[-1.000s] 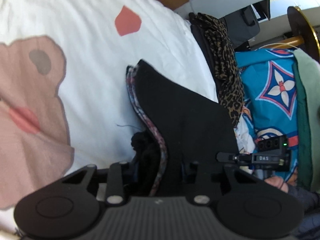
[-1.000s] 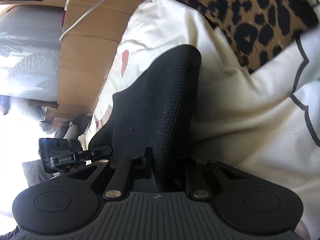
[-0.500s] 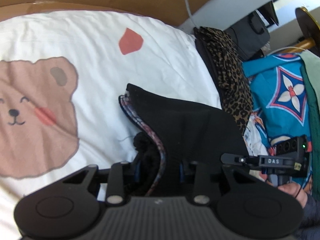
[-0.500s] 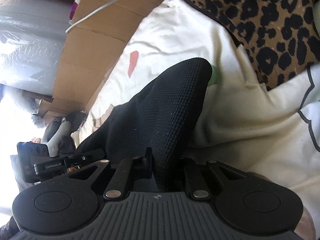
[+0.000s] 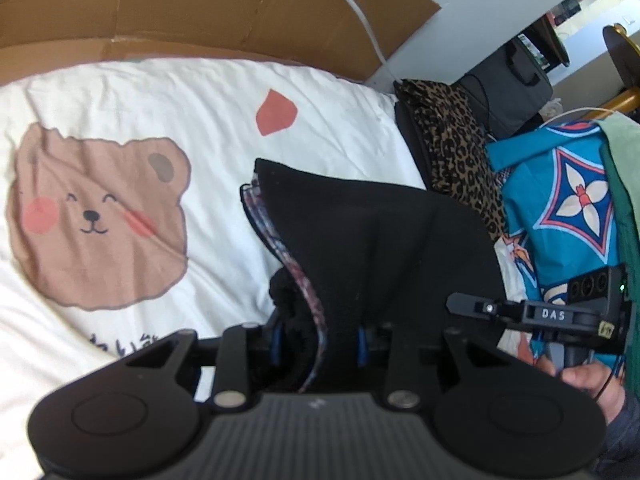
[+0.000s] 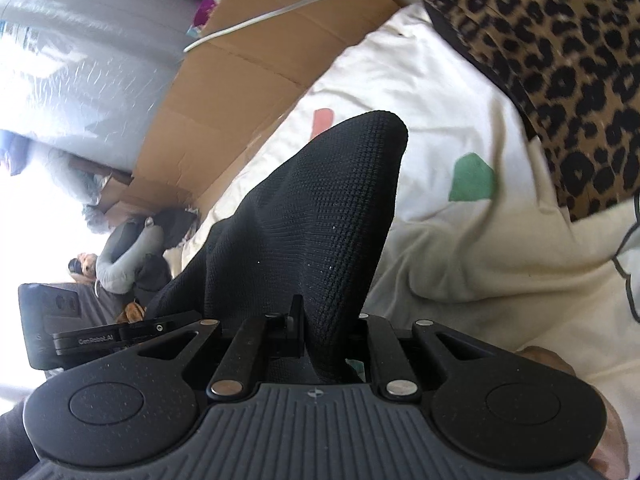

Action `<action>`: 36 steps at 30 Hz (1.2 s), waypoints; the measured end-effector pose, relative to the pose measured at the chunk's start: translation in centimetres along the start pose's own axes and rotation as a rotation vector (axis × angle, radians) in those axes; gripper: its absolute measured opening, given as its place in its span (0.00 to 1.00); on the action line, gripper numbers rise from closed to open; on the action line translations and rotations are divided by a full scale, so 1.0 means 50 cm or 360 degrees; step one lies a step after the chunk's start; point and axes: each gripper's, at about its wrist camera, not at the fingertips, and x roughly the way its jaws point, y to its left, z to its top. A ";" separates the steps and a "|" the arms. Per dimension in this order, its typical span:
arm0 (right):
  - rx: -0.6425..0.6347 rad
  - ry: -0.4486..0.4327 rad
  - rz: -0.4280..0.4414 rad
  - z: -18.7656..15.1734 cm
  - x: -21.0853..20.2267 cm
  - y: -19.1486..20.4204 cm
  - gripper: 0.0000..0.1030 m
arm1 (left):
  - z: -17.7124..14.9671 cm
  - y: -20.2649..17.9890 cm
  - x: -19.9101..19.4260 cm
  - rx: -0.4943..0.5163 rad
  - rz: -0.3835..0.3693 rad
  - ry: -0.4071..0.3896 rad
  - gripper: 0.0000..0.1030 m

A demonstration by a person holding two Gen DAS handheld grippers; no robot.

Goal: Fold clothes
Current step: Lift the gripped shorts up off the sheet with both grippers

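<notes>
Clearly both claws are gripping the black knit garment (image 5: 380, 248): the left claw (image 5: 320, 340) is pinching an edge where a patterned lining is showing, and the right claw (image 6: 320, 336) is clamping another part, so the cloth is hanging between them above the bear-print bed sheet (image 5: 160, 120). Judging by this, a fold is being carried; the next move is calling for laying it flat with edges aligned

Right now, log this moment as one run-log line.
stage: mid-fold | left gripper: shut on black garment | right gripper: shut on black garment | garment: lifted over white bear-print sheet | nearby: leopard-print cloth
</notes>
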 end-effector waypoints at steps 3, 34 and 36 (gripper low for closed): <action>-0.0050 0.0013 -0.0022 0.010 -0.013 0.029 0.09 | -0.001 -0.013 -0.027 0.0004 0.0026 0.0001 0.33; -0.0798 -0.0365 -0.0010 0.188 -0.413 0.545 0.09 | 0.093 -0.318 -0.503 0.0134 0.0080 -0.0654 0.33; -0.0830 -0.0403 -0.0008 0.194 -0.448 0.577 0.09 | 0.095 -0.345 -0.534 0.0143 0.0068 -0.0696 0.33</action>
